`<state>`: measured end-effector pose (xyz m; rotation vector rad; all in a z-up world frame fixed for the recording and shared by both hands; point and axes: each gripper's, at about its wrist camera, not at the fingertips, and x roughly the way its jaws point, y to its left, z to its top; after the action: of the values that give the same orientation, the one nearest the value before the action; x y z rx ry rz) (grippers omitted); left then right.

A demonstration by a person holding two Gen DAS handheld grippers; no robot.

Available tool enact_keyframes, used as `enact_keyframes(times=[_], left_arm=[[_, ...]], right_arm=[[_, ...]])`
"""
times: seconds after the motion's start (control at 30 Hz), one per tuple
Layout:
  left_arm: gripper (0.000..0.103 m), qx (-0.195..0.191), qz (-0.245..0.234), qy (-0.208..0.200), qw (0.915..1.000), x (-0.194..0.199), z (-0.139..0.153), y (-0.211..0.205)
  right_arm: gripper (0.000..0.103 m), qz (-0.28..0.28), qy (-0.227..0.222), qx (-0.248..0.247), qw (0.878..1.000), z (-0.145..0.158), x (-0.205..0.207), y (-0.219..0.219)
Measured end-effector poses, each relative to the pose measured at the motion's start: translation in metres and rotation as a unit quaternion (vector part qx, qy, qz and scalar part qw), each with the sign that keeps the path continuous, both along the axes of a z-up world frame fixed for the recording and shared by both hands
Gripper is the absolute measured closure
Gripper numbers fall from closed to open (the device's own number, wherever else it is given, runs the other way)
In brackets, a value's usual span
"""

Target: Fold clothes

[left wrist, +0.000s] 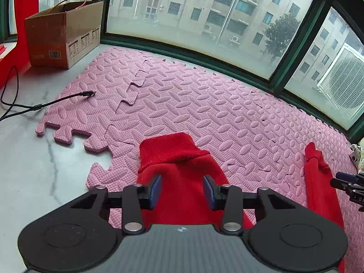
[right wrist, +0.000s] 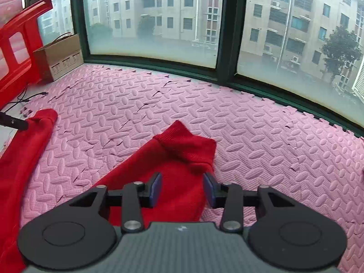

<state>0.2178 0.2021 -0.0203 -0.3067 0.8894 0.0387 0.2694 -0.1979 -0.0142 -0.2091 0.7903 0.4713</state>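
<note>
Both jaws stand partly open. The left gripper (left wrist: 182, 190) has red cloth between its blue pads (left wrist: 156, 187), but the pads do not squeeze it. The right gripper (right wrist: 182, 187) is the same, with a gap on each side of the cloth.

The red garment (left wrist: 182, 159) lies on the pink mat (left wrist: 204, 104). Two long parts of it run away toward the window (left wrist: 193, 11). Each one ends in a knit cuff (left wrist: 170, 145). The cuff by the left gripper points straight at the window. The other cuff (right wrist: 186, 145) is crumpled and leans a little to the right.

A box (left wrist: 61, 31) stands in the far left corner of the mat, by the window. A black cable (left wrist: 56, 101) lies on the white counter (left wrist: 27, 170), and its plug rests on the mat's left edge. A red plastic thing (right wrist: 16, 52) stands left of the box. The mat between the cuffs and the window is bare.
</note>
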Motion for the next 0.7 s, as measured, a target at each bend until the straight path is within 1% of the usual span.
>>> enact_keyframes(times=[0.03, 0.1, 0.17, 0.2, 0.3, 0.37, 0.4, 0.47, 0.53, 0.63, 0.7], left_arm=[[0.063, 0.003, 0.003, 0.005, 1.0, 0.0, -0.004, 0.002], [0.065, 0.007, 0.008, 0.013, 0.9999, 0.001, -0.011, 0.005], [0.066, 0.015, 0.008, 0.01, 0.9998, 0.003, -0.013, 0.005], [0.066, 0.018, 0.01, 0.01, 0.9997, 0.003, -0.012, 0.005], [0.067, 0.017, 0.013, 0.006, 0.9997, 0.0, -0.006, 0.002], [0.064, 0.014, 0.011, 0.0, 0.9998, -0.007, 0.001, -0.001], [0.062, 0.014, 0.003, -0.001, 0.9999, -0.012, 0.004, -0.005], [0.06, 0.016, -0.015, -0.002, 0.9998, -0.024, 0.008, -0.014], [0.055, 0.018, -0.034, -0.001, 0.9993, -0.038, 0.01, -0.025], [0.052, 0.016, -0.058, 0.004, 0.9982, -0.059, 0.011, -0.042], [0.05, 0.008, -0.07, 0.008, 0.9975, -0.072, 0.009, -0.053]], right_arm=[[0.057, 0.004, 0.003, -0.006, 1.0, -0.004, -0.001, 0.003], [0.054, 0.01, 0.013, -0.021, 1.0, -0.012, -0.001, 0.007], [0.053, 0.012, 0.024, -0.032, 0.999, -0.02, 0.0, 0.01], [0.052, 0.009, 0.025, -0.029, 0.999, -0.022, 0.001, 0.01], [0.052, 0.01, 0.023, -0.029, 0.999, -0.018, -0.002, 0.009], [0.048, 0.017, 0.022, -0.032, 0.999, -0.014, -0.007, 0.011], [0.046, 0.028, 0.021, -0.035, 0.999, -0.011, -0.015, 0.014], [0.041, 0.047, 0.021, -0.04, 0.998, -0.007, -0.03, 0.021], [0.037, 0.065, 0.022, -0.045, 0.997, -0.005, -0.044, 0.026], [0.036, 0.089, 0.026, -0.052, 0.994, -0.004, -0.067, 0.035], [0.036, 0.096, 0.029, -0.052, 0.994, -0.004, -0.077, 0.04]])
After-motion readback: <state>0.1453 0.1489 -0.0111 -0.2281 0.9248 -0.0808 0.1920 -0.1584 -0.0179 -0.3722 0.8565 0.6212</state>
